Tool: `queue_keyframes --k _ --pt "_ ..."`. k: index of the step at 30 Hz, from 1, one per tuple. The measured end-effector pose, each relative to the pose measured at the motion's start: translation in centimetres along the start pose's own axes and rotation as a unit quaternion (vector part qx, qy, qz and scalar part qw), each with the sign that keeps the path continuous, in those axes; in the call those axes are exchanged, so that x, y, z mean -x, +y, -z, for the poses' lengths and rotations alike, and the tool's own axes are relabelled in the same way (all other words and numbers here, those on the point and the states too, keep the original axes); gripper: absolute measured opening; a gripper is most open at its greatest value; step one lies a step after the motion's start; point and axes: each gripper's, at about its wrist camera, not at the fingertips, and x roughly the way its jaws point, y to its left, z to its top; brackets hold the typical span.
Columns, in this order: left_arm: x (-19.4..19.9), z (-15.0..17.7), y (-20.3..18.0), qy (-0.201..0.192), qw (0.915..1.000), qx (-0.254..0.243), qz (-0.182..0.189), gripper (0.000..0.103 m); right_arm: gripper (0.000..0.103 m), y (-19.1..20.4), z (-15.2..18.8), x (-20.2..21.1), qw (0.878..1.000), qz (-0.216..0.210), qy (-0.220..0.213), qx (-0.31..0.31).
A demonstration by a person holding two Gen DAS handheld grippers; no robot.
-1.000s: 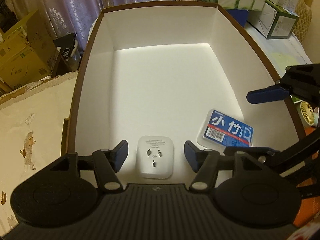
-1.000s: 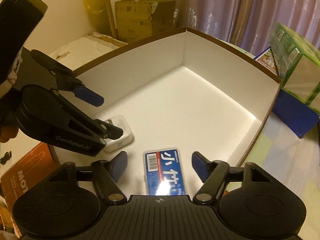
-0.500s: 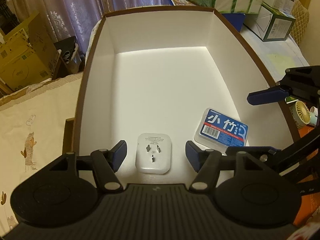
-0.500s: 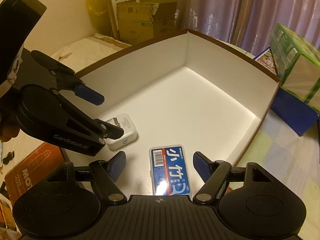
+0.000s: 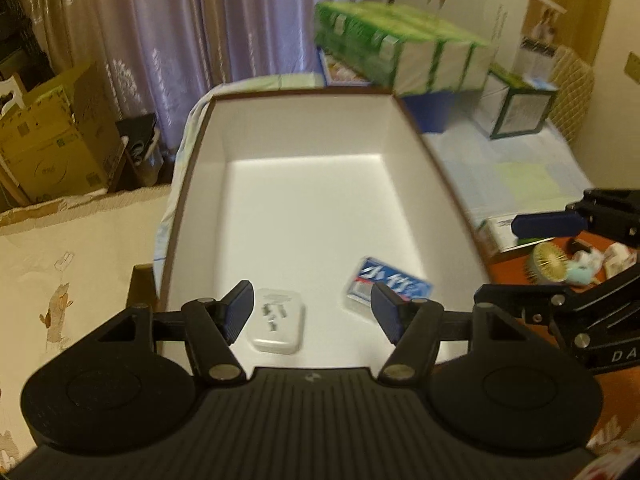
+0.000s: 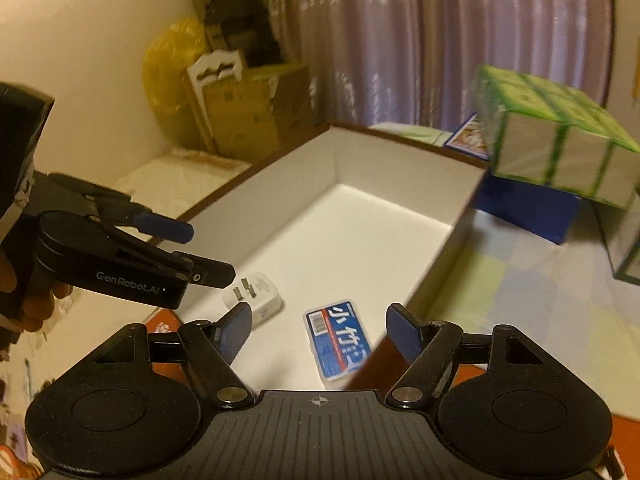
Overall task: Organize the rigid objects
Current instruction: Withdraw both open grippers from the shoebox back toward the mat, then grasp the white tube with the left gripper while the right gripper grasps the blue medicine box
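A white plug adapter lies prongs up at the near end of a white box with a brown rim. A small blue and white case lies to its right in the box. My left gripper is open and empty above the near edge. My right gripper is open and empty, raised above the case and adapter. The left gripper also shows in the right wrist view, and the right gripper in the left wrist view.
Green and white cartons and a blue box stand behind the box. Cardboard boxes sit at the left by the curtain. A small fan and other small items lie on an orange surface at the right.
Both grippers have pulled back and risen from the box. The adapter and the case stay on the box floor. Both views are now blurred by motion.
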Motion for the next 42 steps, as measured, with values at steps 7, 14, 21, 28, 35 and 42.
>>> queue_keyframes --k 7,14,21,28,35,42 --pt "2.7 1.1 -4.5 -0.018 0.9992 -0.003 0.034 0.061 0.071 -1.4 2.1 5.5 0.999 0.015 -0.026 -0.039" --pt "3.6 2.7 -10.1 -0.013 0.9975 -0.02 0.066 0.061 0.071 -3.7 6.1 10.7 0.996 0.045 -0.026 -0.077" --pt "3.7 3.9 -15.4 -0.008 0.9948 -0.044 0.092 0.061 0.071 -6.3 10.4 15.0 0.99 0.075 -0.01 -0.118" --pt "2.3 5.2 -20.6 0.002 0.9894 -0.087 0.117 0.061 0.071 -8.9 13.9 19.0 0.979 0.112 -0.004 -0.169" --pt "0.0 5.6 -24.1 0.011 0.9818 -0.124 0.144 0.061 0.071 -11.1 16.6 21.9 0.966 0.149 0.0 -0.21" --pt "-2.9 5.9 -27.2 0.013 0.9672 -0.192 0.166 0.061 0.071 -12.7 18.5 23.5 0.952 0.189 -0.002 -0.24"
